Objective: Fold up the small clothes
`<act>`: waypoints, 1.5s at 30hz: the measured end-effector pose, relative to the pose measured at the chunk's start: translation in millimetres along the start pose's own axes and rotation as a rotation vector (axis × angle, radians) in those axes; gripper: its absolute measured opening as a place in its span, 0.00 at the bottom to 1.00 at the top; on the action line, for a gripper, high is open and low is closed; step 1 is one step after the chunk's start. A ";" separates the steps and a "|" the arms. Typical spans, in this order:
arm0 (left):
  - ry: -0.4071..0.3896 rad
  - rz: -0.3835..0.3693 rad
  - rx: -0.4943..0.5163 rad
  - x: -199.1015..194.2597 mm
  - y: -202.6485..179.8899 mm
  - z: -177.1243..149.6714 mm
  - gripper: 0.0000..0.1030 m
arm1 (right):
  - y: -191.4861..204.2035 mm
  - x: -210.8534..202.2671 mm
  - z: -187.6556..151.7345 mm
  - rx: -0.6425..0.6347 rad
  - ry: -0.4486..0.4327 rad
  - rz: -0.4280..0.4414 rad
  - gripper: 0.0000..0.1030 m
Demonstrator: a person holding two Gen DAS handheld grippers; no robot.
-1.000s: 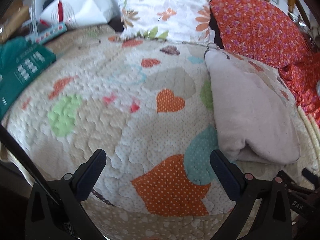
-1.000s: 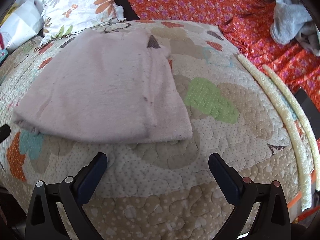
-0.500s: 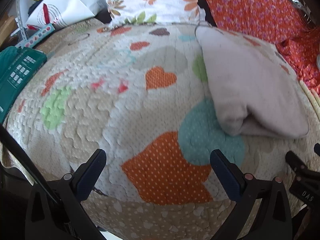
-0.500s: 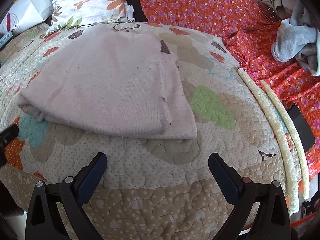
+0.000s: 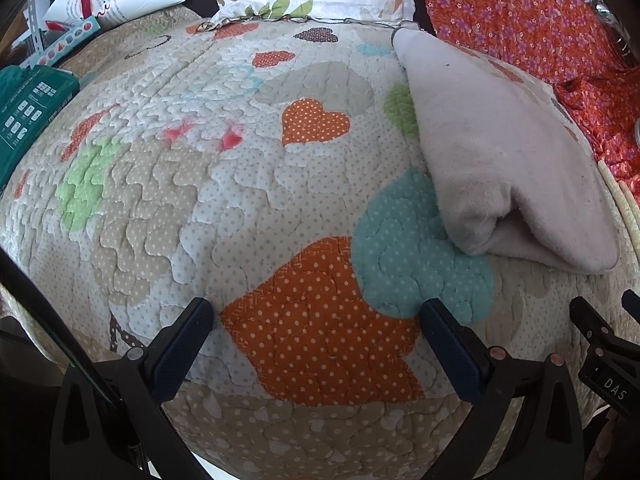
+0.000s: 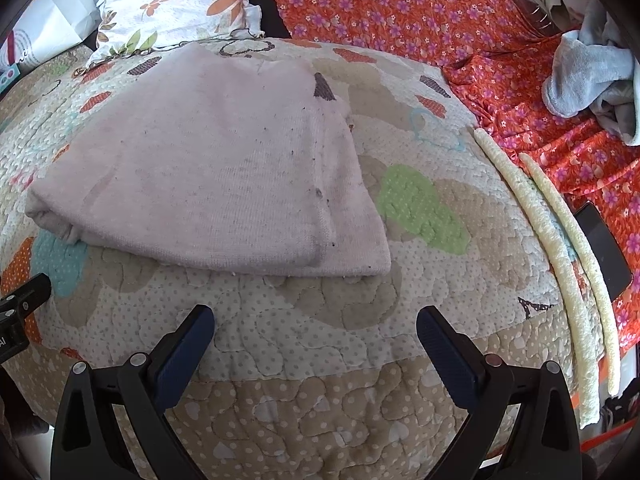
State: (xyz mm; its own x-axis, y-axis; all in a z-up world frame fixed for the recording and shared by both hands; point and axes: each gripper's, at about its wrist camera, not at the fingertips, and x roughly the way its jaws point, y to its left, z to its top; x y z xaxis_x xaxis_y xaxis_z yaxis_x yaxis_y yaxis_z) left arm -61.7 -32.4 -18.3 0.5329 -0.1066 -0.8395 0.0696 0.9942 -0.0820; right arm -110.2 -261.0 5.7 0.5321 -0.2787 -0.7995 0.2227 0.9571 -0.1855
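A pale pink folded garment (image 6: 216, 172) lies flat on the heart-patterned quilt (image 6: 320, 344); it also shows at the right of the left wrist view (image 5: 500, 160), its folded near end facing me. My right gripper (image 6: 314, 332) is open and empty, above the quilt a short way in front of the garment's near edge. My left gripper (image 5: 318, 320) is open and empty over the orange heart patch, to the left of the garment and apart from it.
A floral pillow (image 6: 172, 0) and an orange flowered cloth (image 6: 400, 8) lie behind the quilt. A grey garment (image 6: 592, 76) lies at far right, with two cream foam strips (image 6: 548, 240) and a black phone (image 6: 604, 248). A teal box (image 5: 28, 108) lies at left.
Both grippers have pulled back toward the quilt's near edge and tilted down, still open. The garment has not moved.
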 end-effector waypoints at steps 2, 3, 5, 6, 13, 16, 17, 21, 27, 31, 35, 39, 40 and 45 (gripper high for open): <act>0.000 -0.005 -0.006 0.6 0.9 0.0 1.00 | 0.4 0.3 0.2 0.001 0.002 0.000 0.99; -0.001 -0.006 -0.006 0.6 0.8 -0.2 1.00 | 0.5 0.6 0.2 0.001 0.003 0.001 0.99; -0.003 -0.010 -0.013 0.5 1.2 -0.7 1.00 | 0.5 1.1 0.6 0.002 0.005 0.000 0.99; 0.000 -0.013 -0.024 0.8 2.4 -0.6 1.00 | 1.3 1.2 0.6 0.002 0.006 0.000 0.99; 0.024 -0.013 -0.035 1.3 3.0 0.3 1.00 | 2.1 1.5 0.8 0.004 0.008 0.000 0.99; 0.031 -0.010 -0.032 1.2 2.5 1.7 1.00 | 2.7 2.1 0.8 0.006 0.009 0.002 0.99; 0.029 -0.006 -0.028 0.8 2.1 1.7 1.00 | 2.7 2.1 0.9 0.006 0.008 0.001 0.99; 0.016 0.020 -0.007 -3.0 -1.1 2.1 1.00 | 2.1 2.0 0.4 0.005 0.004 0.003 0.99; -0.052 0.080 0.042 -18.1 -9.1 2.4 1.00 | -1.5 -3.0 -0.1 0.019 -0.018 0.011 0.99; -0.079 0.101 0.082 -24.7 -14.2 1.7 1.00 | -3.7 -4.4 1.2 0.025 -0.028 0.021 0.99; -0.067 0.094 0.098 -24.7 -16.3 1.1 1.00 | -4.0 -7.9 2.6 0.024 -0.049 0.030 0.99; -0.057 0.095 0.099 -24.1 -16.4 0.6 1.00 | -2.4 -13.6 2.7 0.017 -0.076 0.045 0.99; -0.057 0.095 0.098 -24.0 -16.1 0.6 1.00 | -1.8 -15.1 2.7 0.015 -0.082 0.046 0.99; -0.048 0.085 0.087 -24.1 -14.3 0.8 1.00 | 0.0 -21.2 2.9 0.012 -0.110 0.052 0.99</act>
State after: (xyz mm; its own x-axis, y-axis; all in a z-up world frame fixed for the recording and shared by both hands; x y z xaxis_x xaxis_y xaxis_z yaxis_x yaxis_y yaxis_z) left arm -74.9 -44.0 3.5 0.5792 -0.0251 -0.8148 0.0944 0.9949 0.0365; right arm -119.1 -255.2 24.3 0.6296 -0.2364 -0.7400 0.2017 0.9697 -0.1382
